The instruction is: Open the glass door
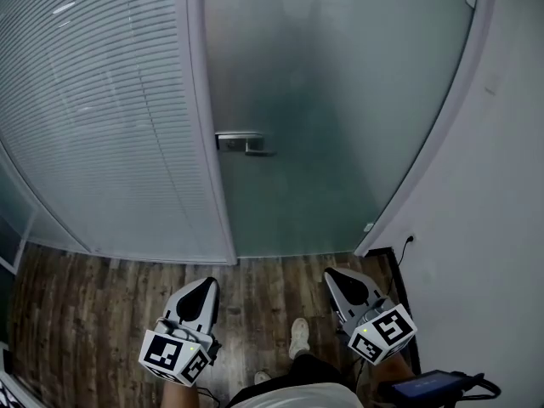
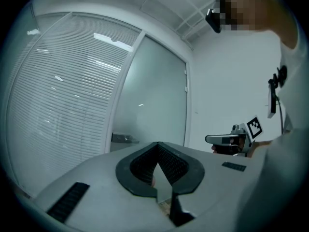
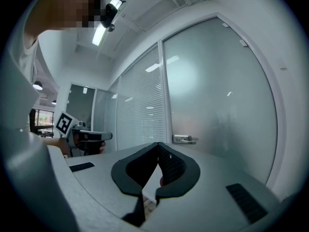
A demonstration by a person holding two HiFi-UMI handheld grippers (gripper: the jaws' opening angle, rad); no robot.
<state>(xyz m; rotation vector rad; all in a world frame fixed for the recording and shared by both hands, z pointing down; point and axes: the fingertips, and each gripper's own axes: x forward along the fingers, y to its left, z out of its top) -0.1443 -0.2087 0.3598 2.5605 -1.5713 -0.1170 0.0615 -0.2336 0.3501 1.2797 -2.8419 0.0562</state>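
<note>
The frosted glass door [image 1: 331, 100] stands closed straight ahead. Its metal lever handle [image 1: 245, 143] sits at the door's left edge and also shows as the handle [image 2: 124, 138] in the left gripper view and as the handle [image 3: 185, 139] in the right gripper view. My left gripper [image 1: 201, 289] and right gripper [image 1: 337, 280] are held low over the floor, side by side, well short of the door. Both point level toward it. The left gripper's [image 2: 157, 144] jaws meet at the tips with nothing between them. So do the right gripper's [image 3: 158, 144] jaws.
A glass partition with white blinds [image 1: 93, 117] adjoins the door on the left. On the right a white wall [image 1: 484, 194] runs back toward me, with a socket and cable [image 1: 410, 240] near the floor. The wood floor [image 1: 85, 304] and my shoe [image 1: 298, 337] lie below.
</note>
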